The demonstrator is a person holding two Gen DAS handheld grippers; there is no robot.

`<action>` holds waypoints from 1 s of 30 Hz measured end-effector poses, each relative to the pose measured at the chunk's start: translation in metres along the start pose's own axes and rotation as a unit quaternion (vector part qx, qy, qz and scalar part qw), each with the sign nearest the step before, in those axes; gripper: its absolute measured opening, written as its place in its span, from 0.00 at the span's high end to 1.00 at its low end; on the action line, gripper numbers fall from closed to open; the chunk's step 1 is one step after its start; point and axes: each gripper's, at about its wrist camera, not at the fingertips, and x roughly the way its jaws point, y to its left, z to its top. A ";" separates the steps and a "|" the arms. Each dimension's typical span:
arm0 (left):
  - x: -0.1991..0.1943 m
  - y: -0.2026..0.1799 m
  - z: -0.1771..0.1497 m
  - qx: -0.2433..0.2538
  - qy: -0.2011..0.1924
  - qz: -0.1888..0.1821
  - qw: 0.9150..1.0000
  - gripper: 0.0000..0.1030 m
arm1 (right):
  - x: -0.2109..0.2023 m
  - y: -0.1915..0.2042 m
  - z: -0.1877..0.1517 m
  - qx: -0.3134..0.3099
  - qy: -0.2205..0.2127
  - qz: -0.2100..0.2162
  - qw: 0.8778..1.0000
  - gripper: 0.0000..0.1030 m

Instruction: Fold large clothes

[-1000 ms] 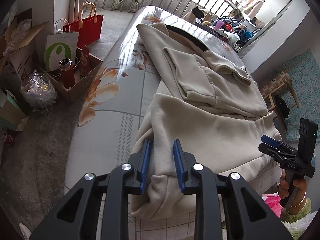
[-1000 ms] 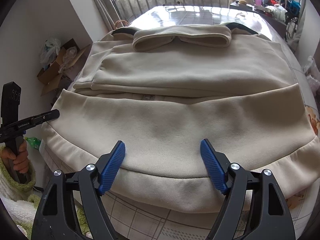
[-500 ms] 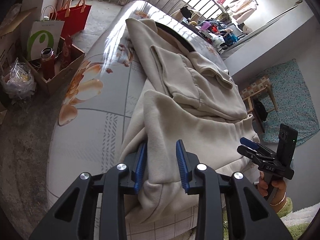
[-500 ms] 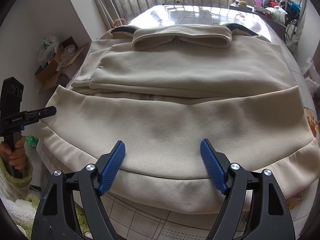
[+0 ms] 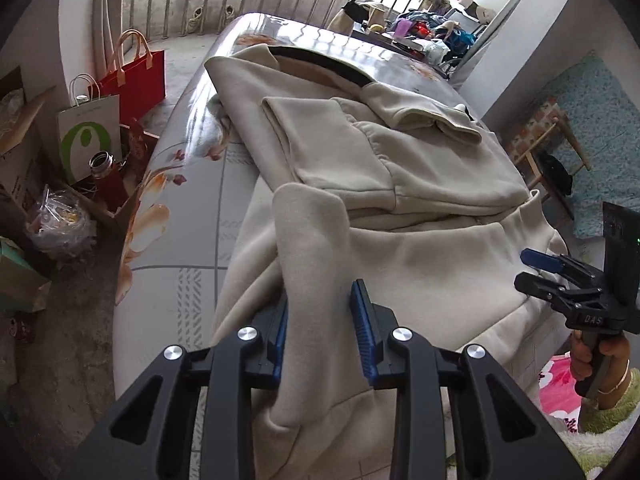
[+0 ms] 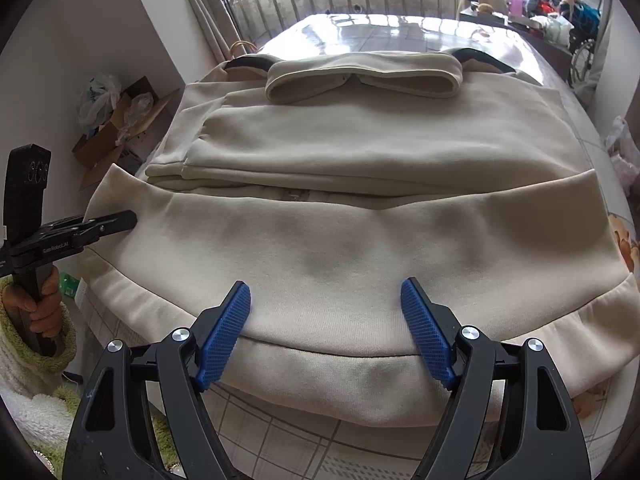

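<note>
Beige garment (image 6: 360,248) lies partly folded on the bed (image 5: 180,240), hem toward the near edge. Left of the garment: left gripper (image 5: 320,328), fingers (image 5: 362,332) clamped on a raised fold of its left hem corner. At the garment's near hem, centre to right: right gripper (image 6: 326,328), fingers (image 6: 224,332) spread wide, holding nothing.

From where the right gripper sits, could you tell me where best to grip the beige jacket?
Probably the ribbed hem band of the beige jacket, approached from the near table edge: it droops over that edge just below the open right gripper, a free double layer the fingers can straddle.
</note>
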 end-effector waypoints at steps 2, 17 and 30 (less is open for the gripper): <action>0.002 -0.006 0.003 0.007 0.001 0.028 1.000 0.77 | -0.001 -0.001 -0.001 0.000 -0.002 0.001 1.000 0.28; 0.010 -0.046 -0.004 0.074 -0.004 0.156 0.985 0.86 | 0.001 -0.008 -0.004 0.004 -0.012 -0.062 0.998 0.14; 0.012 -0.050 -0.003 0.073 0.005 0.169 0.983 0.86 | -0.002 -0.014 -0.011 0.008 -0.041 -0.042 0.998 0.08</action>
